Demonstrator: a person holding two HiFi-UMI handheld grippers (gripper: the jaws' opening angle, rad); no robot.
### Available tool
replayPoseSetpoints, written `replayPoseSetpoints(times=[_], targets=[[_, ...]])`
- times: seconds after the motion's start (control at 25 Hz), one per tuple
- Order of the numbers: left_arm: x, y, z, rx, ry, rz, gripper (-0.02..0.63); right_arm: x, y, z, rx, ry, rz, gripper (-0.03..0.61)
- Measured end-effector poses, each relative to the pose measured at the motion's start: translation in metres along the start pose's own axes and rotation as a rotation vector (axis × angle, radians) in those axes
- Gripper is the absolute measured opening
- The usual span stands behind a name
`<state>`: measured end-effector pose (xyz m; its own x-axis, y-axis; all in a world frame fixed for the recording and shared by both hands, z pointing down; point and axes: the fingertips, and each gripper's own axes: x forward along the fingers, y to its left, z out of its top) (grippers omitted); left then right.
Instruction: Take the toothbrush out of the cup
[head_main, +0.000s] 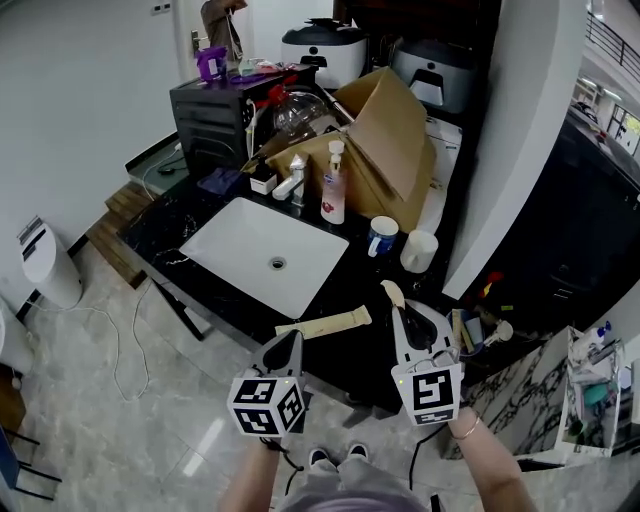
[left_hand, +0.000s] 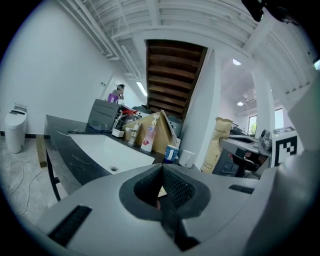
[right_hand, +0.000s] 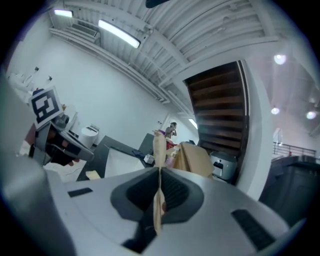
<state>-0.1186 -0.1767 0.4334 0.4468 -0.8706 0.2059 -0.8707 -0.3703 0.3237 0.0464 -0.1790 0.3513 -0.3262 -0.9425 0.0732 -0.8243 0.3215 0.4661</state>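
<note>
Black worktop (head_main: 170, 225) around a white sink (head_main: 240, 250). Left gripper (head_main: 292, 342), just off the sink's near edge: jaws closed, nothing in them. Right gripper (head_main: 404, 310), off the sink's near right corner: jaws clamped on the toothbrush (head_main: 392, 293), already clear of the blue cup (head_main: 382, 236) and white cup (head_main: 418, 250) right of the sink. Risk: the thin handle pivots or slips in the pinch and drops past the worktop edge.

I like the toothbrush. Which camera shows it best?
The right gripper view: the toothbrush stands large, pinched in the shut jaws of the right gripper. The head view shows only its tip past the gripper. The left gripper view misses it.
</note>
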Motion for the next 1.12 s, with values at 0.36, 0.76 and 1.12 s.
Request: replayPoseSetpoints(times=[0.36,0.76,1.12], targets=[[-0.011,0.007,-0.023,-0.031,0.028,0.042,0.0,-0.004,0.068,-0.044,-0.204,0.065,0.194,0.017],[-0.029,0.022,-0.047,-0.086,0.049,0.117,0.0,-0.005,0.132,-0.081,-0.371,0.111,0.405,0.017],[-0.047,0.031,-0.069,-0.122,0.062,0.174,0.0,0.0,0.157,-0.106,-0.422,0.209,0.548,0.043]])
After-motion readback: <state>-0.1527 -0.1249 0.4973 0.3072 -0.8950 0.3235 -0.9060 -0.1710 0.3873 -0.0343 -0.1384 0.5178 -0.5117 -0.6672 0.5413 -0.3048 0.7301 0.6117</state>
